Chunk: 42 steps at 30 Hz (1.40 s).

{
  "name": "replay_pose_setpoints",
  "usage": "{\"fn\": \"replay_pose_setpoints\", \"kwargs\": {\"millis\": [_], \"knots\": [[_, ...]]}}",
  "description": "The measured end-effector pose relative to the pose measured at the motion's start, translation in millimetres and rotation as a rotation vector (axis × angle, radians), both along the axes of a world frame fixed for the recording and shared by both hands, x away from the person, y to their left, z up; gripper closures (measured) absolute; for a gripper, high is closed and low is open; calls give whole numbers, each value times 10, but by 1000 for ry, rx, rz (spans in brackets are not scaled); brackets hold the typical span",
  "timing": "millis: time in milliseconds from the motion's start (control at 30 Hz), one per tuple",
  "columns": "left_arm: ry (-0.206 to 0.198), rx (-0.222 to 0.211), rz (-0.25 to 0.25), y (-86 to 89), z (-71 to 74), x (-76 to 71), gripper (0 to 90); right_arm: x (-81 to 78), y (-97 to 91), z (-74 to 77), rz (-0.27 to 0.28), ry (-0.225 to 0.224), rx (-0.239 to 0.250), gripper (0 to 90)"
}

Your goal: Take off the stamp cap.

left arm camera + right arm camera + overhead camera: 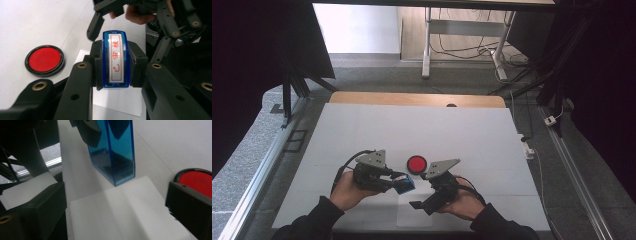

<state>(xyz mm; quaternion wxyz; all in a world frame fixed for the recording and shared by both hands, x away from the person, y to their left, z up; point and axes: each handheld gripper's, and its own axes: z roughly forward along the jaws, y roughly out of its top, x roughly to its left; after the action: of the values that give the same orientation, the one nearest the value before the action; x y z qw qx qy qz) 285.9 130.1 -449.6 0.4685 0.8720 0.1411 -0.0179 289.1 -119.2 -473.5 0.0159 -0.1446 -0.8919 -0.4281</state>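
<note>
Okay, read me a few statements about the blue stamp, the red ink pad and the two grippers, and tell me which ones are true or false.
1. The left gripper is clamped on the blue stamp. True.
2. The red ink pad has a lid on it. False: its red surface is uncovered.
3. The right gripper holds the white paper. False: its jaws stand apart with the paper lying flat below them.
4. The stamp's label carries red characters. True.
5. The ink pad sits at the table's far edge. False: it lies near the person, just beyond the two grippers.
</note>
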Motion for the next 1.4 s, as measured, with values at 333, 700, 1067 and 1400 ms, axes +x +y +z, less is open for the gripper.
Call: {"fn": "replay_pose_setpoints", "kwargs": {"millis": [333, 700, 1067, 1400], "knots": [[-23, -31, -48, -17, 14, -16, 695, 66, 69, -20, 101, 24, 21, 327], [-41, -73, -85, -4, 20, -38, 696, 88, 69, -19, 146, 56, 51, 534], [-75, -81, -107, -8, 16, -61, 695, 82, 67, -13, 176, 58, 64, 623], [-89, -97, -117, 3, 11, -62, 695, 81, 57, -1, 184, 55, 86, 651]]}}
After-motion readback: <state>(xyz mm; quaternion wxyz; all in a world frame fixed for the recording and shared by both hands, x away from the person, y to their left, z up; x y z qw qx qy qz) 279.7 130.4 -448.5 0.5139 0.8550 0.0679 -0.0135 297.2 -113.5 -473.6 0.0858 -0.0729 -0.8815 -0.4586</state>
